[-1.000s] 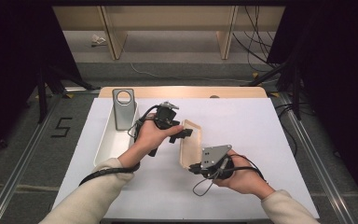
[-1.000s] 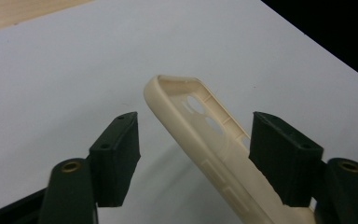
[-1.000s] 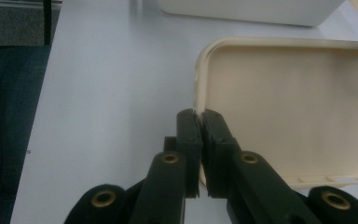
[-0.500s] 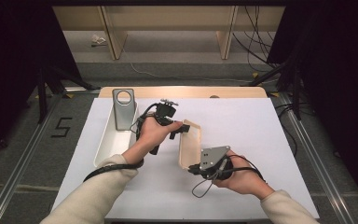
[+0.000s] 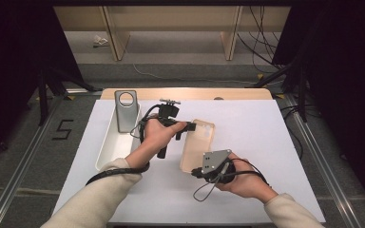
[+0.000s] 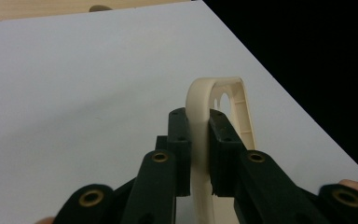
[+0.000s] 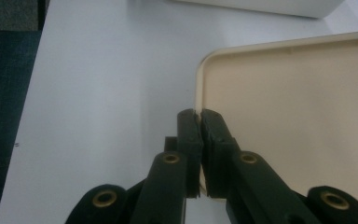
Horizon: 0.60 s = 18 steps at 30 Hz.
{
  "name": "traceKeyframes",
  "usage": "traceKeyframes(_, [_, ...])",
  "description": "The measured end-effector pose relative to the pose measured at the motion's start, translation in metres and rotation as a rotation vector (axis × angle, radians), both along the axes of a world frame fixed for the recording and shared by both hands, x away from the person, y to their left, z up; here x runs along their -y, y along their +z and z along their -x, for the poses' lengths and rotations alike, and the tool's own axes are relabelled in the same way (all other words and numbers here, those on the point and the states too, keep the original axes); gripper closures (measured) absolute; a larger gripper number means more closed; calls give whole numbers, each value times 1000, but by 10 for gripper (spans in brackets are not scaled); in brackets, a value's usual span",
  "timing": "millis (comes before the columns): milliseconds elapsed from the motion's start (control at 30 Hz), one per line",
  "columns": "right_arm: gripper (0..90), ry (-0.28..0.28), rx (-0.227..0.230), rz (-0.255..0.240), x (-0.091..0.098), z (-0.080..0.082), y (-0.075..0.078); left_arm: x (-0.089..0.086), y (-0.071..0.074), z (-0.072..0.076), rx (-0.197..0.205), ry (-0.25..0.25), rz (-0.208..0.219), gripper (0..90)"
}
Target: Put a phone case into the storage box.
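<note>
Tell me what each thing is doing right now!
Beige phone case: held off the table, gripped at both ends.
Left gripper: jaws just closed, shut on the case's rim.
Right gripper: shut on the case's edge.
Grey phone case: standing upright in the white tray.

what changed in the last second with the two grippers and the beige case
The left hand-held gripper has just been closing and now pinches the top edge of the beige phone case, which it was not yet gripping a second ago. The right hand-held gripper stayed clamped on the case's lower edge. The grey phone and white tray kept their places.
</note>
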State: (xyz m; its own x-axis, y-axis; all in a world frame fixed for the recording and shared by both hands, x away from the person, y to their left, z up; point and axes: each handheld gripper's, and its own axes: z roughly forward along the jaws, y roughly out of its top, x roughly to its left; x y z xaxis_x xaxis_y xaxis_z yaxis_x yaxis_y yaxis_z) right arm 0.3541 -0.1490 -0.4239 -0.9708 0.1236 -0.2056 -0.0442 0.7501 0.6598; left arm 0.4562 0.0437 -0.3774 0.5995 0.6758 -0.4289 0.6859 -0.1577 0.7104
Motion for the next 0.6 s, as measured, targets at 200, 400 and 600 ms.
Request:
traceKeyframes(200, [868,-24,11,16,1,-1,-1,2,7,4,44,-16,2,816])
traceKeyframes(400, [733,-73,27,-4,3,-3,-3,-1,13,6,112,-15,1,816])
traceKeyframes(600, [516,-180,23,-70,9,-7,1,-8,17,8,194,-12,1,816])
